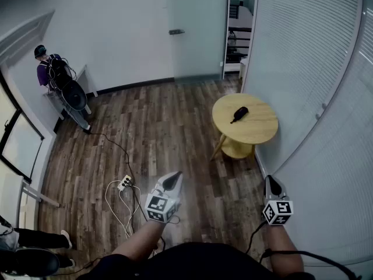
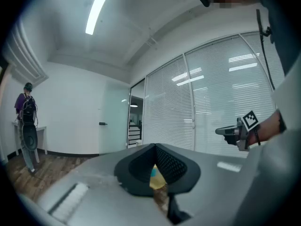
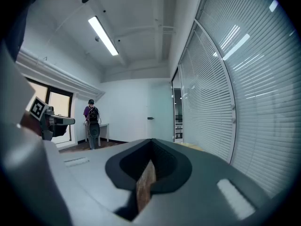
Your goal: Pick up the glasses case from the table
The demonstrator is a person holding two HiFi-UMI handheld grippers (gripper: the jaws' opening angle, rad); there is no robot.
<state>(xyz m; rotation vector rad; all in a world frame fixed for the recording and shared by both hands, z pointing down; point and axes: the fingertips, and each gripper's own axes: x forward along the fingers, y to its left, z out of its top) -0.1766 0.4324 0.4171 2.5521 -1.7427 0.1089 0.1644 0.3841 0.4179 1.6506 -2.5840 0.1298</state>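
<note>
**Both claws shut and empty, the case well ahead on the round table**
The left gripper (image 1: 173,178) is closed on nothing. Far beyond it, the dark glasses case (image 1: 239,114) lies on the table (image 1: 256,130), its long axis running near-left to far-right. The right gripper (image 1: 271,182), also closed and empty, looks nearer to it. The case is too small to show its seam.
</note>
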